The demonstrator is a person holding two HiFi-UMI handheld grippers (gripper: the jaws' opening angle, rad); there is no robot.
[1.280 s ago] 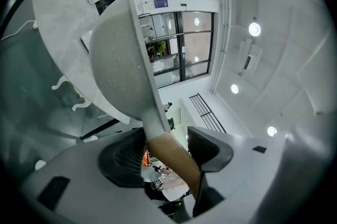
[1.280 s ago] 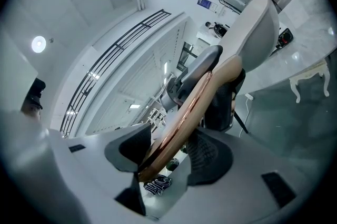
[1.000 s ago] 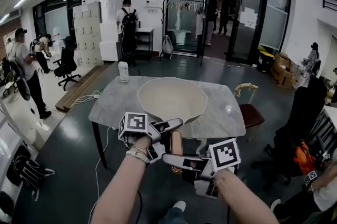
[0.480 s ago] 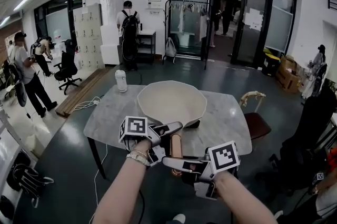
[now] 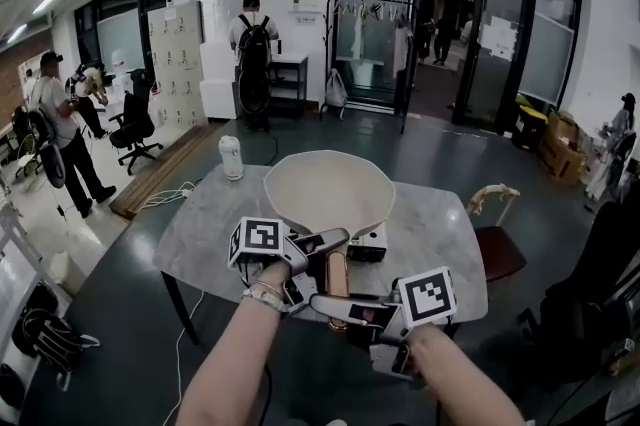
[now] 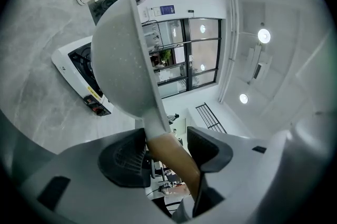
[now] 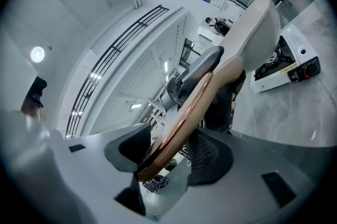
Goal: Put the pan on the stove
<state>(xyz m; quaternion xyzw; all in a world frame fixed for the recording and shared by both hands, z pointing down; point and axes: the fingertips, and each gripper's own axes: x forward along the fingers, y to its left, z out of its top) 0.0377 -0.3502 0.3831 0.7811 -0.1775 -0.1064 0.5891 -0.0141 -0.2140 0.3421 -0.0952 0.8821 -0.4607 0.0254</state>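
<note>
Pan (image 5: 328, 189): tilted, bowl facing the person, held in the air over the surface (image 5: 205, 214), in front of the stove (image 5: 368, 242)
Why two grips: the long handle (image 5: 336, 276) would likely let the bowl tip, so both grippers share the weight
Left gripper (image 5: 318, 262): jaws clamped on the handle, nearer the bowl
Right gripper (image 5: 345, 307): jaws clamped on the handle's end
Pan to jaws: bowl well ahead of both; only the handle lies between them
Stove: on the surface, pan not yet set on it
</note>
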